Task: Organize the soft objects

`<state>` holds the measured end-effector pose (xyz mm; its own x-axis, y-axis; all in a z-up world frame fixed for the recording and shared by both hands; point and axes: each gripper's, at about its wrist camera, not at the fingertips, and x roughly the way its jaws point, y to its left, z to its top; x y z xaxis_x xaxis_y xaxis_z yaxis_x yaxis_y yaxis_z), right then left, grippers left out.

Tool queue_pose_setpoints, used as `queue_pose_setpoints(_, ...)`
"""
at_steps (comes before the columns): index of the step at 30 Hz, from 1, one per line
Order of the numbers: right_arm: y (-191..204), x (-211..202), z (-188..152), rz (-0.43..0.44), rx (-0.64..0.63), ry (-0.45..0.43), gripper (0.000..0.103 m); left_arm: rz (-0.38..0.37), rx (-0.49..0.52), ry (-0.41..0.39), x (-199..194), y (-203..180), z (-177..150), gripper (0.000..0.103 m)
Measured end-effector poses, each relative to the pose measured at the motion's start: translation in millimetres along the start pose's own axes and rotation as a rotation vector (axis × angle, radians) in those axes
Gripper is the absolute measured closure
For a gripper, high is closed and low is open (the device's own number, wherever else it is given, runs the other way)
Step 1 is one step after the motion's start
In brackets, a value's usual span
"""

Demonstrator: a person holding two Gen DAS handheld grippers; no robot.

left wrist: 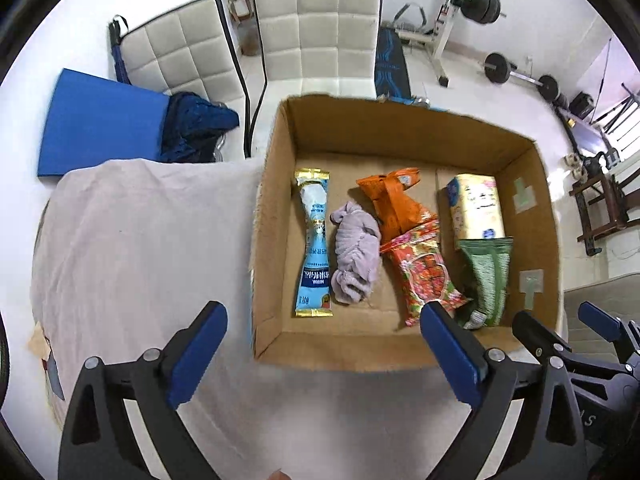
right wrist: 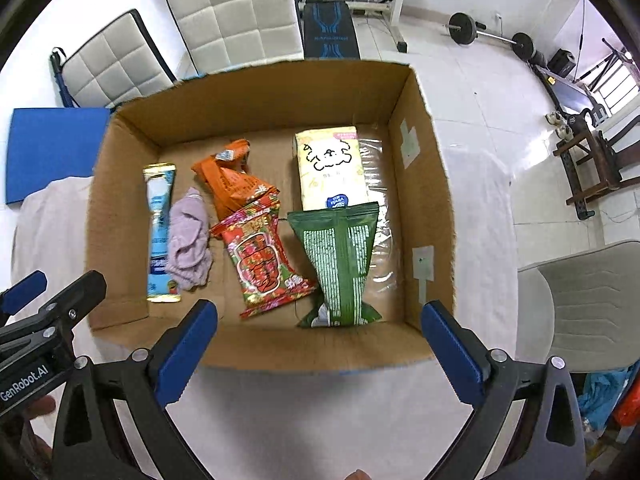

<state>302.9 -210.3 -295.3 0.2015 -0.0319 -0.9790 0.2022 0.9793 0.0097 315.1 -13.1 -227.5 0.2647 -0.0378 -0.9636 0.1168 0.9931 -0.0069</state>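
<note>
Cardboard box [right wrist: 428, 184] on white cloth-covered table [left wrist: 140, 240], padded chairs [left wrist: 316, 28] behind.

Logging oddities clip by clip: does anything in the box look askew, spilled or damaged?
Nothing spilled or torn. Inside the cardboard box, the packets overlap a little: the green packet lies over the near end of the tissue pack, and the red packet over the orange packet. The purple cloth is crumpled, not folded.

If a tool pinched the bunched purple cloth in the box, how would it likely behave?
The purple cloth looks crumpled and limp, so it would probably droop and unfurl when lifted. It likely weighs little. Pushed, it would probably bunch against the blue sachet beside it rather than slide cleanly.
</note>
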Motion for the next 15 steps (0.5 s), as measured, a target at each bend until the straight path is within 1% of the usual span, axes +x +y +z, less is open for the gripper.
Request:
queue_pose_setpoints(5,-9,-49,-29,0.024,0.008,-0.079,0.000,-0.002,0.013,-0.083,-55,-5,-28,0.004)
queue_pose_setpoints(6,-11,-60,-37,0.024,0.007,-0.089,0.000,0.002,0.012,-0.107,-70,-6,-36,0.004)
queue_pose_setpoints(8,-16,-88,-57,0.053,0.002,-0.122,0.000,0.010,0.011,-0.156,-97,-8,-52,0.004)
queue_pose_setpoints(11,-24,-123,-83,0.058,-0.013,-0.164,0.000,0.017,0.011,-0.214,-133,-11,-75,0.004)
queue_pose_setpoints(14,-34,-157,-108,0.065,-0.010,-0.211,0.000,0.010,0.024,-0.244,-162,-16,-97,0.004)
queue_pose_setpoints(15,-38,-171,-118,0.077,-0.003,-0.228,0.000,0.018,0.034,-0.251,-171,-18,-105,0.004)
